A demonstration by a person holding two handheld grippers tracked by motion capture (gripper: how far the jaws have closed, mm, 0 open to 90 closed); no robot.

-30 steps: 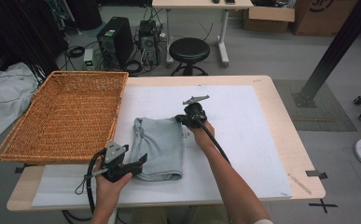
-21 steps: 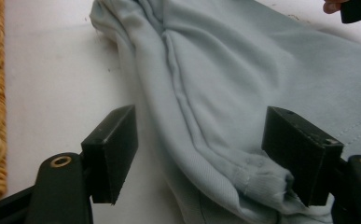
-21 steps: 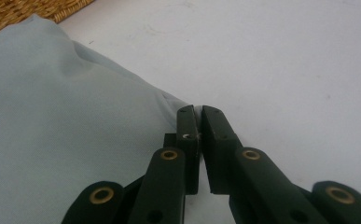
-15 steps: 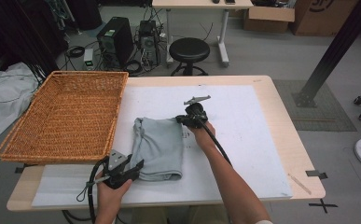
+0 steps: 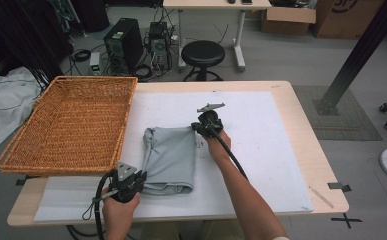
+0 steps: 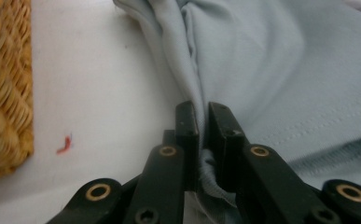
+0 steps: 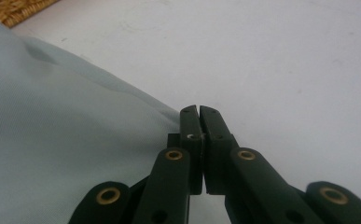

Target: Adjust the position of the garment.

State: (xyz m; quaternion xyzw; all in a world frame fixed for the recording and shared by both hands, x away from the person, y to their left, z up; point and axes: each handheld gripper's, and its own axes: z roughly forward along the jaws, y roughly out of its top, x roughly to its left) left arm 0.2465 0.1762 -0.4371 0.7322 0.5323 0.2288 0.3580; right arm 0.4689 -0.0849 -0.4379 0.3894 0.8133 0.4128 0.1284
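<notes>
A folded grey cloth (image 5: 171, 157) lies on the white mat (image 5: 271, 150), just right of the wicker basket. My left gripper (image 5: 141, 177) sits at the cloth's near left corner. In the left gripper view its jaws (image 6: 204, 112) have just been closing and now pinch a bunched fold of the grey cloth (image 6: 281, 79). My right gripper (image 5: 196, 126) is at the cloth's far right corner. In the right gripper view its jaws (image 7: 199, 114) are pressed together where the edge of the grey cloth (image 7: 66, 140) meets them.
A large wicker basket (image 5: 76, 120) takes up the table's left side, its rim close to the left gripper (image 6: 5, 93). A small red speck (image 6: 65, 144) lies on the mat beside it. Bare mat stretches to the right of the cloth. A stool (image 5: 202, 52) and computer towers stand beyond the table.
The left gripper's jaws stood wide beside the cloth's near corner and have closed on its fold. The left hand shifted only slightly. The right gripper and the cloth stayed put.
</notes>
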